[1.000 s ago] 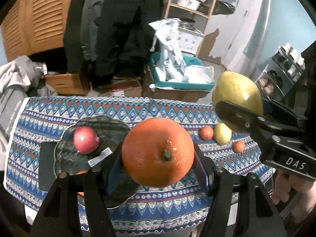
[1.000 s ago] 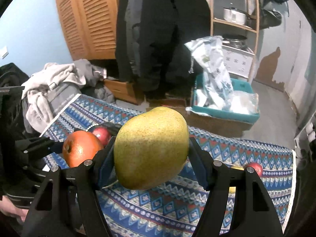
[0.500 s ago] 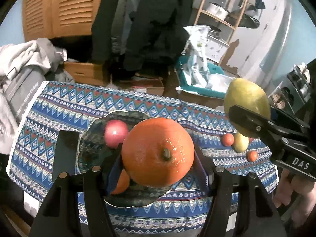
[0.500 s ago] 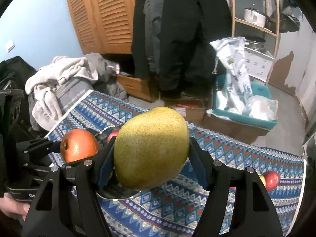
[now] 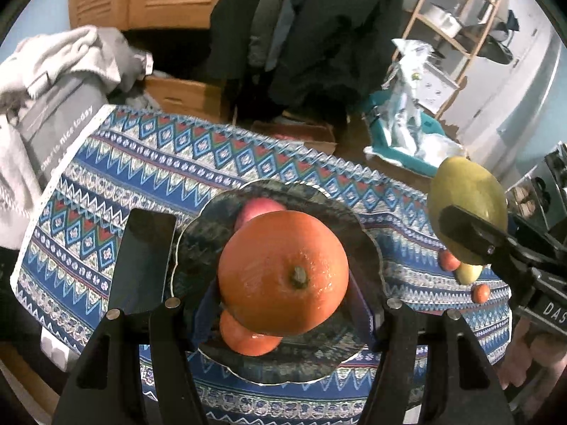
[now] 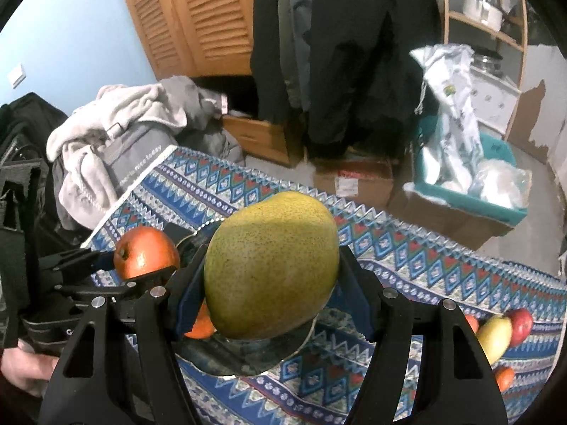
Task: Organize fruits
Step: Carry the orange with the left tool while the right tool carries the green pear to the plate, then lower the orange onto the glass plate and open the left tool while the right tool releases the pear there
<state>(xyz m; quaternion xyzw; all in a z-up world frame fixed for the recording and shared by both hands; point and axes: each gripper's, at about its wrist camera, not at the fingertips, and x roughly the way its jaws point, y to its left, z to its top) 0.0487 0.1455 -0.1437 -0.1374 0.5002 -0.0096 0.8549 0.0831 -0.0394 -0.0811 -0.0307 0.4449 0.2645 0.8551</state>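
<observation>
- A glossy, dimpled skin is shown by the orange [image 5: 283, 272].
- The pear [image 6: 271, 265] is matt (finely speckled).
- The tablecloth [image 5: 149, 156] is woven cloth.

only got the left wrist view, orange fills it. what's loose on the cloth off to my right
Observer: Beside the yellow fruit sit a red apple and a small orange fruit, plus another reddish piece half hidden behind the right tool.
Operator: is the right tool's grip on the mango centred
Observer: Yes, the mango sits squarely between its two fingers, above the plate.
Operator: how does my orange look from there
Observer: The orange is clamped in the left tool, over the plate's far left edge.
</observation>
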